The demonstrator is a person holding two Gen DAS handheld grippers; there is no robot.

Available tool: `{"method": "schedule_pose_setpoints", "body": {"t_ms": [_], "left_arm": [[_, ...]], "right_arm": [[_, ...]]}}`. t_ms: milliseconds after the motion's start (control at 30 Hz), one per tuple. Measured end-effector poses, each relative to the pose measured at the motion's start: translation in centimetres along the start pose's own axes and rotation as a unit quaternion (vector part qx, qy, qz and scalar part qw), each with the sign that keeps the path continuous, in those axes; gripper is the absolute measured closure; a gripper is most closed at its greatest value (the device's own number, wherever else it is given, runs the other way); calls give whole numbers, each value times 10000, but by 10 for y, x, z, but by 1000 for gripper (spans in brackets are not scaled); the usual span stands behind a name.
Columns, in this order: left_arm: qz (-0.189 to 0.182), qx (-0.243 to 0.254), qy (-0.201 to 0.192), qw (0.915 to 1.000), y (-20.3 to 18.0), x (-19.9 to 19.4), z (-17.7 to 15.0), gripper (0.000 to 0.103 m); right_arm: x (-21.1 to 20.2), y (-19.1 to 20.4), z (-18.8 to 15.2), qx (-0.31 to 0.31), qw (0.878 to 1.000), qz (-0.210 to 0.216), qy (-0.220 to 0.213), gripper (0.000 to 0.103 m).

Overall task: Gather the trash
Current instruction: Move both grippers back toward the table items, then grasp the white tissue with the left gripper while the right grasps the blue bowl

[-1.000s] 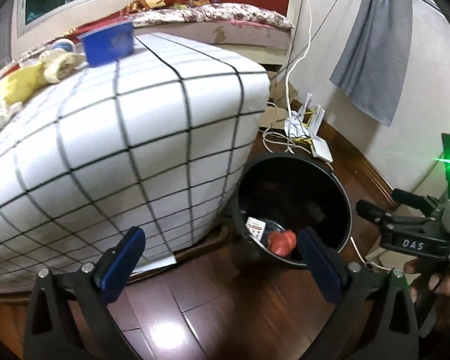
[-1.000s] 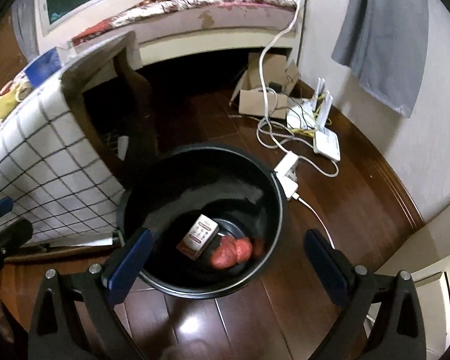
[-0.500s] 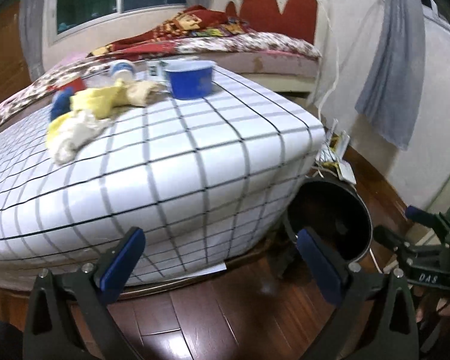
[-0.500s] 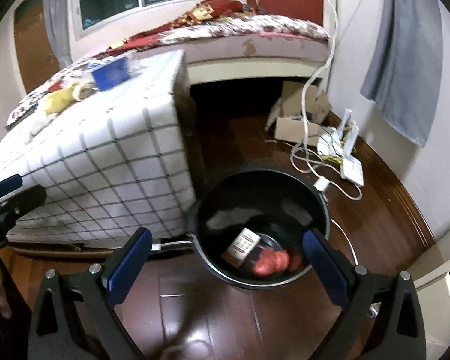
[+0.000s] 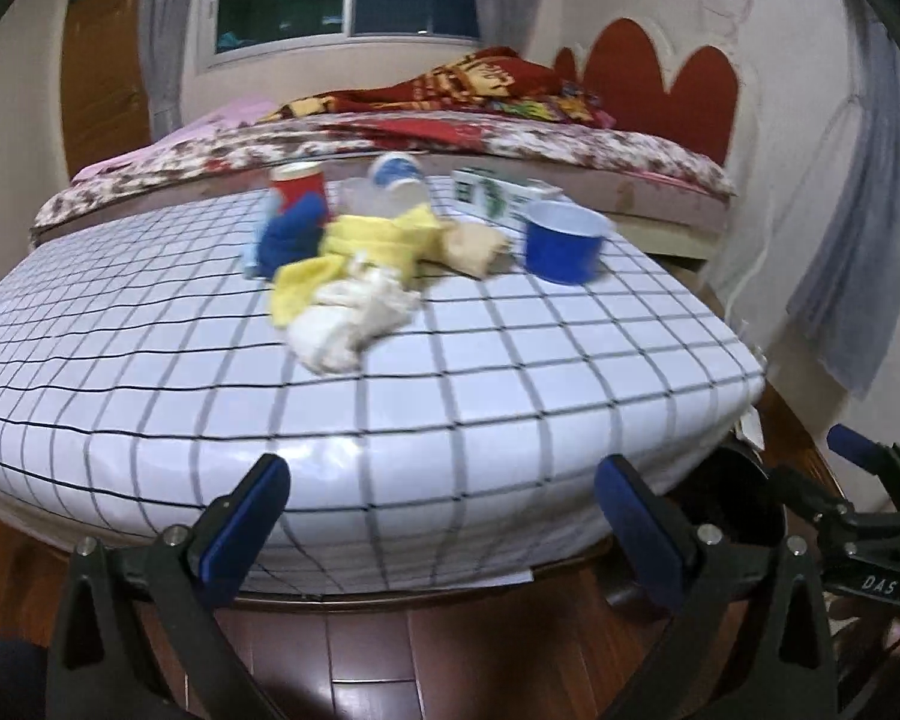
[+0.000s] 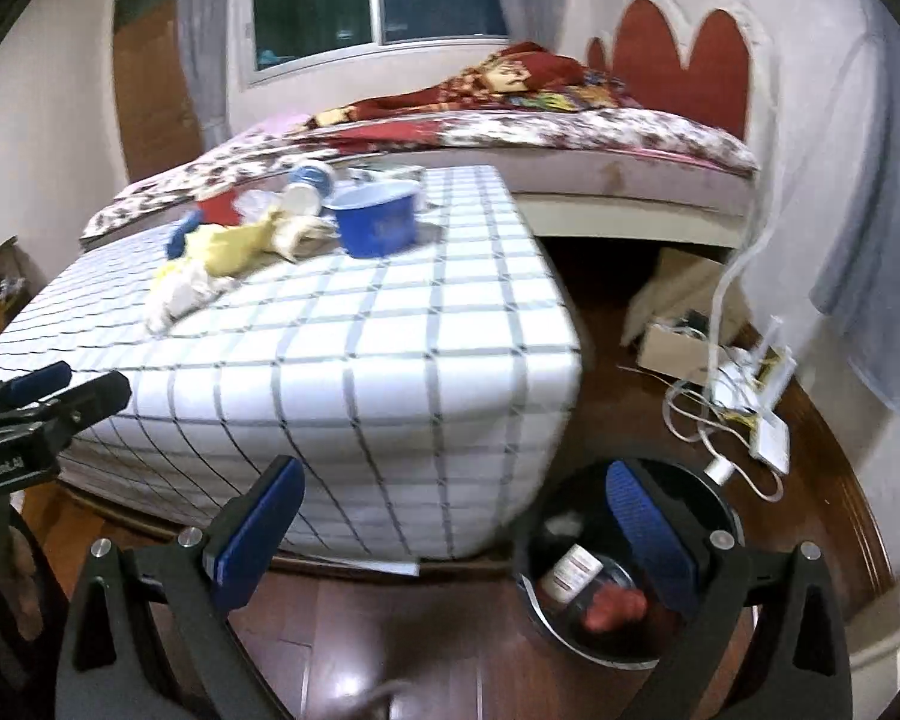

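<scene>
The left tool point(image 5: 438, 516) hangs spread wide and empty before the checked table point(image 5: 390, 372), where crumpled trash point(image 5: 354, 276) lies.

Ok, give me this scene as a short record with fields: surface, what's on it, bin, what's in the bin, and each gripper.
surface: table with a white checked cover
on the table: blue bowl, yellow cloth, whitish crumpled wad, red can, green and white carton
bin: black bin on the wooden floor at the table's corner
in the bin: small labelled bottle, red lump
left gripper: open, empty
right gripper: open, empty
</scene>
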State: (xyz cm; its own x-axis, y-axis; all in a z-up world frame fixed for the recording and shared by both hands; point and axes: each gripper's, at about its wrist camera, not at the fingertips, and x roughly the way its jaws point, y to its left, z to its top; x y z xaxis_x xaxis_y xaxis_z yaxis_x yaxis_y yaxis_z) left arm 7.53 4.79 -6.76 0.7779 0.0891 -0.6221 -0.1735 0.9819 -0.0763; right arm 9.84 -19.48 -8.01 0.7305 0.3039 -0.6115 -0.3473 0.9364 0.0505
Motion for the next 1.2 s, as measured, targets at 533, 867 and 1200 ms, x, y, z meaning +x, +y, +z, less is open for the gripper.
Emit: {"method": "schedule_pose_setpoints", "body": {"t_ms": [533, 867, 1200], "left_arm": [[1, -316, 69, 9995, 49, 52, 39, 19], [-355, -440, 427, 9975, 46, 89, 51, 32], [-193, -381, 630, 9971, 49, 120, 70, 38]], "right_arm": [[55, 38, 70, -75, 9998, 156, 85, 1], [86, 39, 87, -110, 9997, 81, 205, 1], [109, 35, 104, 8, 9994, 153, 308, 1]]}}
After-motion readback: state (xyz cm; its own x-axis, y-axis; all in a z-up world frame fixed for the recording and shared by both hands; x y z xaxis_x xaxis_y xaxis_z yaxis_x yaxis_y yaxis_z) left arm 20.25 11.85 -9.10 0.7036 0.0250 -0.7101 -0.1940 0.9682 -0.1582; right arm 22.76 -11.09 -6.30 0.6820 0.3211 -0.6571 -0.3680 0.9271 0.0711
